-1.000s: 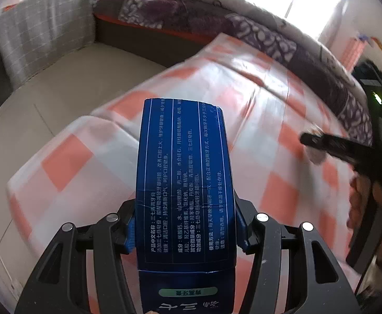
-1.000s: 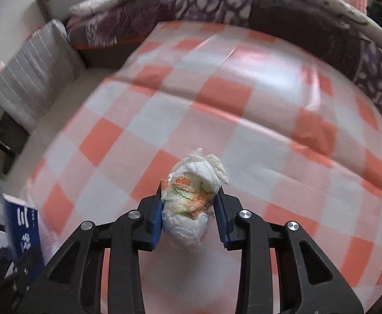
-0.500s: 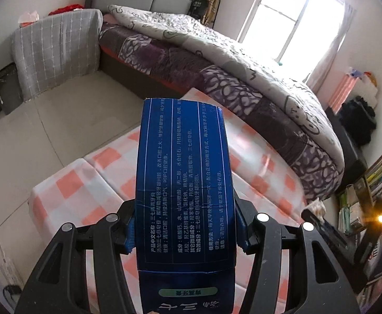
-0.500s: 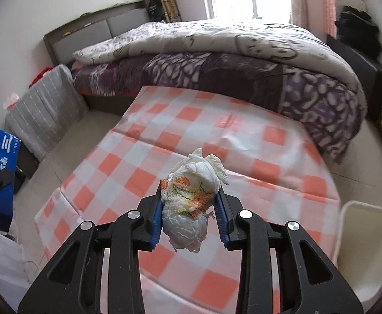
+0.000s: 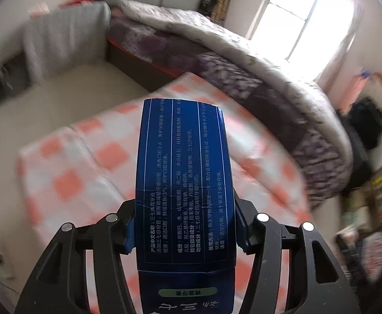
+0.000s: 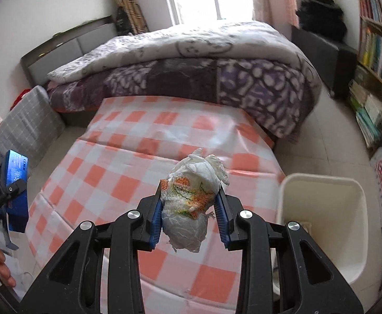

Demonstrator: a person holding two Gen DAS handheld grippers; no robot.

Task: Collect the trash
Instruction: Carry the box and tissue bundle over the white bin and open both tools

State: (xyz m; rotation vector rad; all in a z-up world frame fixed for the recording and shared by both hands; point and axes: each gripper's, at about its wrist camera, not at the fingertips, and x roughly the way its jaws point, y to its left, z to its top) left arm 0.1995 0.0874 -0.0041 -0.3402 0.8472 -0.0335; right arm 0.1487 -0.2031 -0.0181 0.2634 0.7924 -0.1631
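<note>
My left gripper [image 5: 184, 227] is shut on a tall blue toothpaste box [image 5: 184, 183] with white Chinese print, held high over the orange-and-white checked table [image 5: 91, 157]. The same box [image 6: 15, 172] and the left gripper show at the far left of the right wrist view. My right gripper [image 6: 191, 209] is shut on a crumpled white paper wad [image 6: 193, 198] with orange and green print, held above the checked table [image 6: 112, 172]. A cream plastic trash bin [image 6: 324, 219] stands open on the floor at the table's right side, to the right of the right gripper.
A bed with a purple and white quilt [image 6: 204, 65] lies behind the table. A grey checked cushion [image 6: 26, 125] stands at the left. Bookshelves [image 6: 376, 60] and a dark bag [image 6: 321, 15] line the right wall. Pale tile floor surrounds the table.
Both grippers have risen and pulled back from the table, still holding their loads. The trash bin has come further into the right wrist view. The left view is blurred by motion.
</note>
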